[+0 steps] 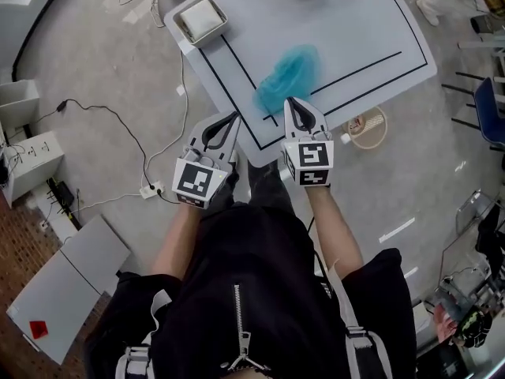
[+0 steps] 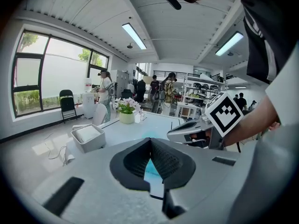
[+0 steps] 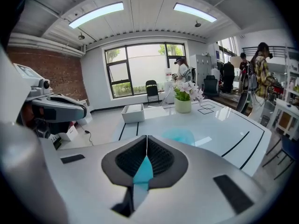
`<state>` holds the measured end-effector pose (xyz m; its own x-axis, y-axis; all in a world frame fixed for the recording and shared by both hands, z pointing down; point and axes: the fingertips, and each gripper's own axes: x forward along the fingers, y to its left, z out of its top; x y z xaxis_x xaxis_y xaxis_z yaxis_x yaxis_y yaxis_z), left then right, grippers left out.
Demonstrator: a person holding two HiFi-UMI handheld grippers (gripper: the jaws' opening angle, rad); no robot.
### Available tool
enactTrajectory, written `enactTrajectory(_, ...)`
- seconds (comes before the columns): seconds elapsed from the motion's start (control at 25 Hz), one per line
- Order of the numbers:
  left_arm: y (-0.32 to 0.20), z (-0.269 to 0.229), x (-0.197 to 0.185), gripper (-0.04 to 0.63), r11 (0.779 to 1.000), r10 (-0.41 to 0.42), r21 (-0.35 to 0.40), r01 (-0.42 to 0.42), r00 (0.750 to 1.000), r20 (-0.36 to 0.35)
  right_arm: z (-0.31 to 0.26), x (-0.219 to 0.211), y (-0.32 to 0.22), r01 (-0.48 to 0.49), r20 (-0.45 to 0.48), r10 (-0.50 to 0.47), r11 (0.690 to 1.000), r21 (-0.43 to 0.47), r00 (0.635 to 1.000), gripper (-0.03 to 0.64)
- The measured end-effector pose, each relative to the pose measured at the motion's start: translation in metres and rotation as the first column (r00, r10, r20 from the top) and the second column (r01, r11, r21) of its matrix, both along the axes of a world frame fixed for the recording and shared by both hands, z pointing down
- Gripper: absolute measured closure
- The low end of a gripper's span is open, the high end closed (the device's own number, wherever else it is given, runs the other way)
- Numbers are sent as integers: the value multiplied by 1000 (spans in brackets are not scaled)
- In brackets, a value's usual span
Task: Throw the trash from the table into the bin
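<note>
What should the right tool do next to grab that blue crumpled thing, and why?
Probably open the right tool and ease it forward over the crumpled blue plastic wad: its jaws are shut and empty, and the wad lies just ahead on the white table.

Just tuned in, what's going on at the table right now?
A person holds a claw in each hand at the near edge of the white table. The left claw and the right claw are both shut and empty. The crumpled blue trash lies on the table just ahead of the right claw, not yet picked up. The round bin stands on the floor beside the table.
</note>
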<state>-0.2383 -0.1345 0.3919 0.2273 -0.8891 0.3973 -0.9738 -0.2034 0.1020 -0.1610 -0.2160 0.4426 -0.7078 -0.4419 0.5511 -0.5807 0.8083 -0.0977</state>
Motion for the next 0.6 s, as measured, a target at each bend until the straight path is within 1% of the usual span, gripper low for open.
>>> enactTrajectory(0.24,13,7,-6,589,997,-71,-31,71,997,5,20,-4,-12,66,-40,-66,998,-2,997,603)
enactTrajectory(0.4,23,14,-10,589,993,-108,-55,108,994,7,31,-4,-20,78,-73,-79,997,-18,994,595)
enactTrajectory(0.52,29,18,-13,589,987,-142,-70,142,990,5,43,-4,-24,81,-88,-84,996,-36,993,524)
enactTrajectory(0.6,33,19,-14,589,980,-180,-89,178,984,-14,53,-4,-27,87,-105,-92,995,-47,990,473)
